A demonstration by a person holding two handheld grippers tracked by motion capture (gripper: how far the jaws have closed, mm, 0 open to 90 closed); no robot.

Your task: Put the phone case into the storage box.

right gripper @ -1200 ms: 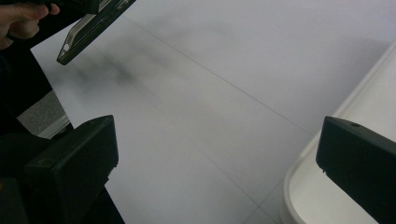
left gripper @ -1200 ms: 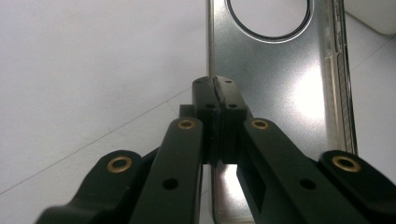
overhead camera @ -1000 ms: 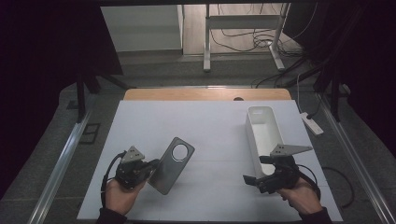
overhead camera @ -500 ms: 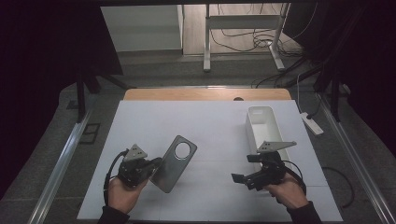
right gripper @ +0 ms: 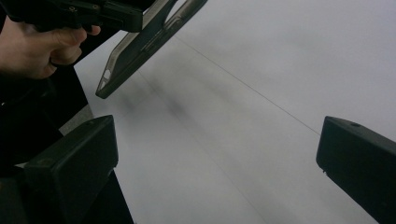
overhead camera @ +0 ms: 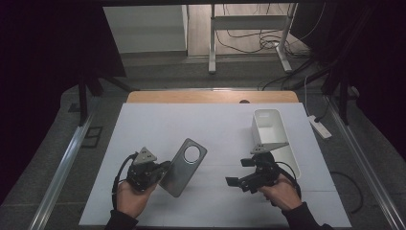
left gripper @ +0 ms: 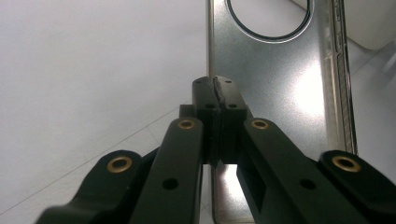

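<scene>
While the left gripper (overhead camera: 163,173) is clamping its jaws on the edge of the grey metallic phone case with a round camera hole (overhead camera: 184,165), lifted above the white table (overhead camera: 210,129), the right gripper (overhead camera: 238,173) is hovering nearby, jaws spread wide and empty, beside the white rectangular bin (overhead camera: 268,125).

Dark room; grey floor (overhead camera: 158,72), metal desk legs (overhead camera: 213,43) & cables (overhead camera: 253,36) behind white table (overhead camera: 158,124).

phone case (overhead camera: 184,165) left on table (overhead camera: 210,124), bin (overhead camera: 274,134) right — grippers between them, near edge
</scene>
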